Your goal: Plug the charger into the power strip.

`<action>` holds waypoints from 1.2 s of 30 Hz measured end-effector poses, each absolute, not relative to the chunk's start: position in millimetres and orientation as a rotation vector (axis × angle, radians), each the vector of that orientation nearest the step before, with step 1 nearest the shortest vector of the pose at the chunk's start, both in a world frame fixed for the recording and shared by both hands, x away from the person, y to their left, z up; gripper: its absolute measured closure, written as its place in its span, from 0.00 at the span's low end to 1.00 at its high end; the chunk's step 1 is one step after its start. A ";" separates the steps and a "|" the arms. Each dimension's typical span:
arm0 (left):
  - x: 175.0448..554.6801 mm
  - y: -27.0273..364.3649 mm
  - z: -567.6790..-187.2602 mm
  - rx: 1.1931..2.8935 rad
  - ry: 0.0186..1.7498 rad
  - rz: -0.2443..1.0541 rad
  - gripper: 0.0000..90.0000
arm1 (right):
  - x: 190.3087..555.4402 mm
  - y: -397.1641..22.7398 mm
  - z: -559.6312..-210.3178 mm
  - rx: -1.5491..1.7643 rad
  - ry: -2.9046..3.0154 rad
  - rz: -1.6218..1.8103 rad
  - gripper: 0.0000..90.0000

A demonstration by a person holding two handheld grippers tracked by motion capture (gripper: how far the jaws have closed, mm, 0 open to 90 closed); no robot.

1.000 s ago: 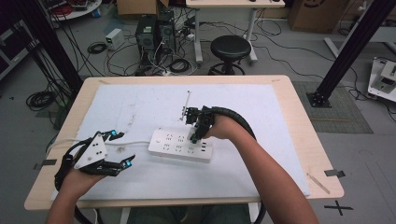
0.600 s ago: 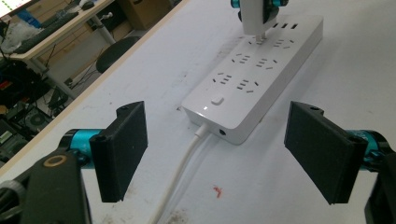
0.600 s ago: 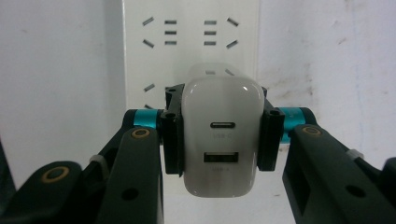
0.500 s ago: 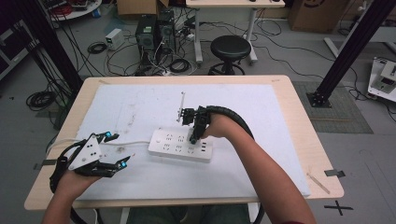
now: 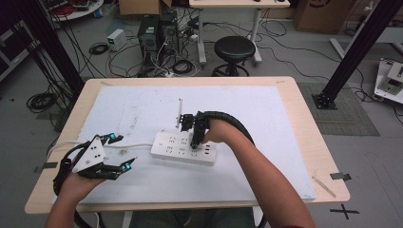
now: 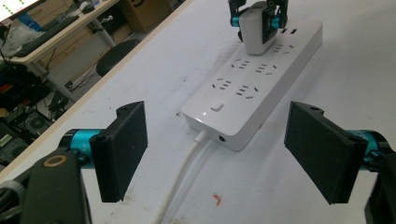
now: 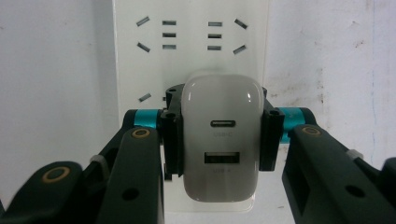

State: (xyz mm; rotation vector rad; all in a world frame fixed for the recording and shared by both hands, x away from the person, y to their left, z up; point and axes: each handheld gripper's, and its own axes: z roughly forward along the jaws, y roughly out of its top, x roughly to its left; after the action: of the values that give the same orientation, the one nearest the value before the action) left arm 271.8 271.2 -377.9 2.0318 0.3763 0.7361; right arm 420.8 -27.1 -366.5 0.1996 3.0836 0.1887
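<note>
A white power strip (image 5: 183,148) lies mid-table on a white mat, its white cord (image 5: 135,145) running left. My right gripper (image 5: 195,137) is shut on a white USB charger (image 7: 220,140), held upright over the strip's right end (image 7: 187,42). The charger (image 6: 256,28) sits at or just above the strip's sockets (image 6: 254,81); whether its prongs are in, I cannot tell. My left gripper (image 5: 119,154) hovers at the mat's left, open and holding nothing, its pads (image 6: 123,149) spread wide and aimed at the strip's cord end.
The wooden table's edge (image 5: 190,81) frames the mat (image 5: 237,109). A thin white stick-like part (image 5: 180,111) stands behind the right gripper. Beyond the table are a black stool (image 5: 233,50), computer towers (image 5: 157,33) and cables on the floor.
The right gripper has come down slightly with the charger onto the strip's right part. The left gripper has barely moved.
</note>
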 end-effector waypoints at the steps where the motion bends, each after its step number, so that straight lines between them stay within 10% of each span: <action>1: 272.7 270.0 -377.9 2.036 0.374 0.734 0.24 | 419.5 -27.0 -366.4 0.201 3.079 0.182 0.71; 22: 275.5 256.0 -375.3 2.059 0.345 0.721 0.24 | 419.1 -26.5 -370.5 0.207 3.070 0.202 0.69; 24: 277.0 256.6 -373.2 2.063 0.337 0.722 0.24 | 419.8 -32.6 -370.2 0.244 3.074 0.252 0.51; 36: 290.3 255.6 -364.4 2.044 0.330 0.708 0.24 | 397.3 -105.1 -337.0 0.554 2.874 0.985 0.30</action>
State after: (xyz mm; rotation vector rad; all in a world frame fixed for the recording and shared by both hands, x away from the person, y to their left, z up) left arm 290.3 255.6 -364.4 2.0440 0.3299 0.7081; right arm 397.3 -105.1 -337.0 0.5538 2.8744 0.9849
